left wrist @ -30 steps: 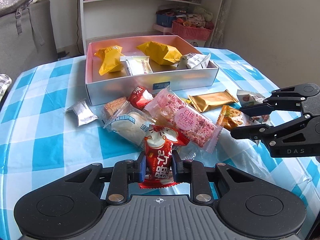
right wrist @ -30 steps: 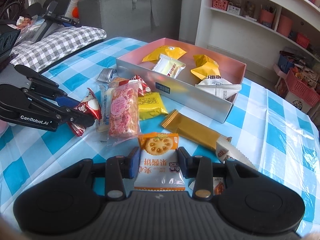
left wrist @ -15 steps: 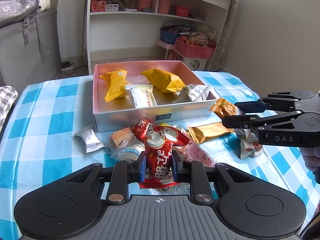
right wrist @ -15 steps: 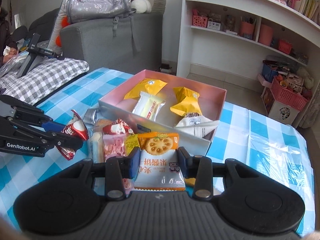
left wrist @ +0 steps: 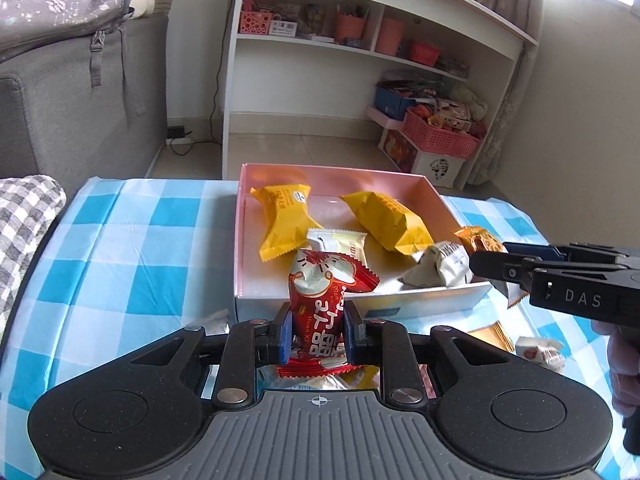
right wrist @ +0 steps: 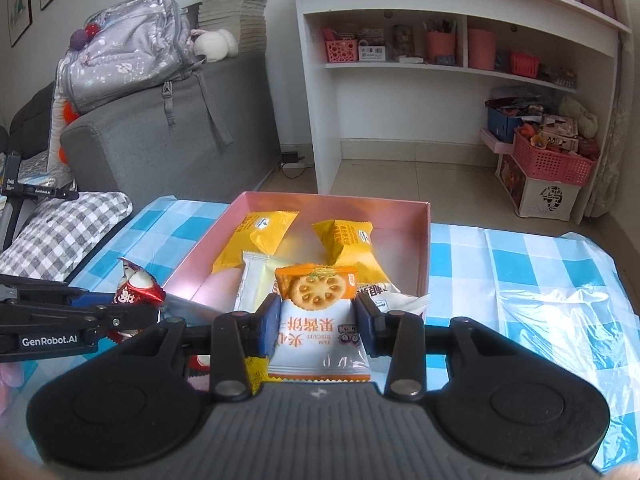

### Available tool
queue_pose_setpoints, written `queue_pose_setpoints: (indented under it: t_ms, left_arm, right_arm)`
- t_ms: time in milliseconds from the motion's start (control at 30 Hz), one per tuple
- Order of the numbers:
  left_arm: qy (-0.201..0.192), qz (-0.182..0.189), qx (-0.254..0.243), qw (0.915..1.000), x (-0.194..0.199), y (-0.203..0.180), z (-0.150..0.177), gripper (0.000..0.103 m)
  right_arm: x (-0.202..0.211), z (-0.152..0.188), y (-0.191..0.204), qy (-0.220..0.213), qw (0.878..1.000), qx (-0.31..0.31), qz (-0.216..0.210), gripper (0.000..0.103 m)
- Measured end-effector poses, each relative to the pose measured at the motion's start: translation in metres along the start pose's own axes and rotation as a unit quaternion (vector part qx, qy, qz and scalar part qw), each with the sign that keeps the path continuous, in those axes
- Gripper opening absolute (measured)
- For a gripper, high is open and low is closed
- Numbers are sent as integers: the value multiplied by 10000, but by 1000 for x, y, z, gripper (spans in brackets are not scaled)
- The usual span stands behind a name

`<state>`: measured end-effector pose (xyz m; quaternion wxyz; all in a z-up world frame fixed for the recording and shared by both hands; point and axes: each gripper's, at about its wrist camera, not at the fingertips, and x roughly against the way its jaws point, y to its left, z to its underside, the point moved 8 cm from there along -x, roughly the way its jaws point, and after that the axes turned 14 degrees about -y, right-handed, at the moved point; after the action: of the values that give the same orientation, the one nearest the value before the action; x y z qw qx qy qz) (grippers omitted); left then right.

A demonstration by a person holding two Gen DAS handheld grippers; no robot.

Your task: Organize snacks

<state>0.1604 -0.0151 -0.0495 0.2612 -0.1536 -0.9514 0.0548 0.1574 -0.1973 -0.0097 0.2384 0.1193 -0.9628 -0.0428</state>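
Note:
My left gripper (left wrist: 315, 334) is shut on a red snack packet (left wrist: 320, 312) and holds it upright just before the near wall of the pink box (left wrist: 360, 300). My right gripper (right wrist: 317, 328) is shut on an orange-and-white biscuit packet (right wrist: 318, 328), held over the box's near edge (right wrist: 180, 284). The right gripper also shows at the right of the left wrist view (left wrist: 500, 266). The box holds two yellow packets (left wrist: 286, 216) (left wrist: 390, 216), a cream packet (left wrist: 344, 242) and a white packet (left wrist: 440, 266).
More snack packets lie on the blue checked tablecloth (left wrist: 120, 248) in front of the box, mostly hidden under the grippers. A gold packet (left wrist: 496, 334) and a small white one (left wrist: 540, 354) lie at the right. A white shelf (right wrist: 440, 80) and grey sofa (right wrist: 160, 140) stand behind.
Both grippers have risen and moved forward toward the box, each keeping its packet. The right gripper now holds its biscuit packet over the box's edge.

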Motion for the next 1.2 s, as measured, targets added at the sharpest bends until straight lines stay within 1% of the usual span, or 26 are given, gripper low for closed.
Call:
queue_pose_setpoints:
  t_ms: [167, 300, 500, 633, 933, 1200]
  left_arm:
    - [-6, -205, 286, 9994, -25, 4, -8, 22]
    - [40, -300, 502, 9983, -42, 7, -9, 22]
    - [52, -425, 643, 9970, -58, 15, -11, 22]
    - [104, -542, 496, 9972, -71, 17, -9, 22]
    - [368, -640, 362, 9966, -94, 21, 4, 22]
    - [350, -677, 312, 9966, -96, 22, 9, 23]
  right_arm:
    - [-16, -1, -2, 53, 9992, -379, 100, 37]
    - [-26, 1, -2, 130, 9977, -649, 116, 37]
    - [-36, 4, -1, 165, 9960, -867, 151, 37]
    - [-44, 8, -3, 227, 9954, -912, 178, 37]
    - [-57, 14, 0, 314, 9952, -898, 227, 37]
    - [-60, 14, 0, 229, 9959, -814, 325, 37]
